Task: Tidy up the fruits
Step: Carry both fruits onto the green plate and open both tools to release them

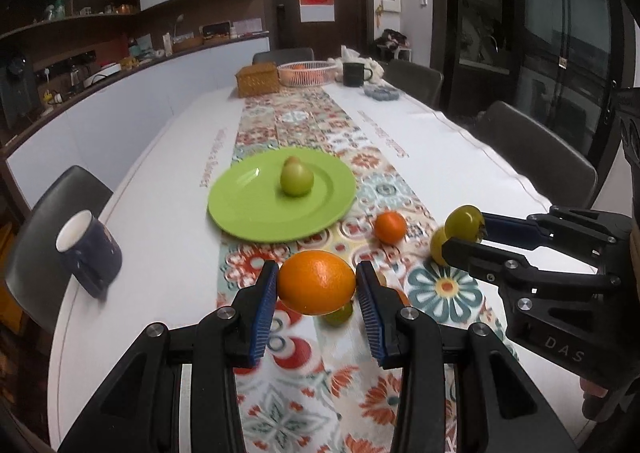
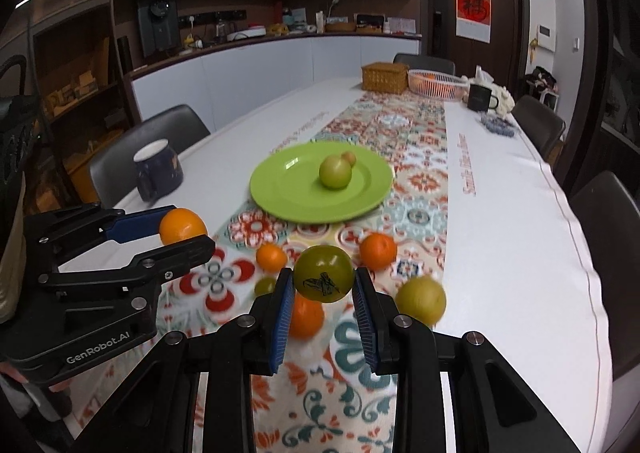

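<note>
In the left gripper (image 1: pixel 317 281) an orange (image 1: pixel 316 281), in the right gripper (image 2: pixel 323 280) a green fruit (image 2: pixel 323 273).

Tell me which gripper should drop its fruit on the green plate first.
Probably the left gripper. Its orange sits almost straight in line with the green plate; the right gripper, holding the green fruit, must angle across. Both hold fruit clear of the table.

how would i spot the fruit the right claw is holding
Start at the green plate on the patterned runner, then come toward the camera to the right claw. Pinched between its blue pads is a green tomato, the only fruit showing a dark, dried star-shaped calyx.
</note>
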Available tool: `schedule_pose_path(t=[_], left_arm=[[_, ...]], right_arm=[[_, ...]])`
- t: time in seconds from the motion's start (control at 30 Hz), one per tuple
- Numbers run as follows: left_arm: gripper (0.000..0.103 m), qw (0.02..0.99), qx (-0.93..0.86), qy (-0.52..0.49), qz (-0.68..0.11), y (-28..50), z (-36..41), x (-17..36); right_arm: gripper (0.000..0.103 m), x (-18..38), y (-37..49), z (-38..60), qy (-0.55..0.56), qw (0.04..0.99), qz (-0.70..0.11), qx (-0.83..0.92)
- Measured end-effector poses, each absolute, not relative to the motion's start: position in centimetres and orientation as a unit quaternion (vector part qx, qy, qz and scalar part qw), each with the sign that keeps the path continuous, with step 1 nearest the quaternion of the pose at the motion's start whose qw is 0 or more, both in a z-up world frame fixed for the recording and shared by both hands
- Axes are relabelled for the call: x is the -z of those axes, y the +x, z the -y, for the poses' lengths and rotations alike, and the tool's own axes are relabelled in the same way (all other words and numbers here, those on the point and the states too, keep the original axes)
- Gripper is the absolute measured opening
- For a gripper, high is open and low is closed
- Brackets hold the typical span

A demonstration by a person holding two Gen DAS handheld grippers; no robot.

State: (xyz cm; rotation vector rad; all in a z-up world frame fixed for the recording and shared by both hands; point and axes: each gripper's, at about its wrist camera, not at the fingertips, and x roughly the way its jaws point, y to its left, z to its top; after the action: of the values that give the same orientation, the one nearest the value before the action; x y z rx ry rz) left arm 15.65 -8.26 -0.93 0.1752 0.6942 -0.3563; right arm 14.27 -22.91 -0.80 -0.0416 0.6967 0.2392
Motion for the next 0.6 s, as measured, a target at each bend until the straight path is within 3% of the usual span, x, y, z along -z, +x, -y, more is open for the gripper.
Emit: schedule_pose_path(t=[0.6], left_arm=[[0.039, 0.930, 0.146, 0.076, -0.328, 24.1, 6.9, -1.9]], right_arm=[[0.031, -2.4, 22.3, 21.1, -0.005, 0.934, -0.334, -0.122]])
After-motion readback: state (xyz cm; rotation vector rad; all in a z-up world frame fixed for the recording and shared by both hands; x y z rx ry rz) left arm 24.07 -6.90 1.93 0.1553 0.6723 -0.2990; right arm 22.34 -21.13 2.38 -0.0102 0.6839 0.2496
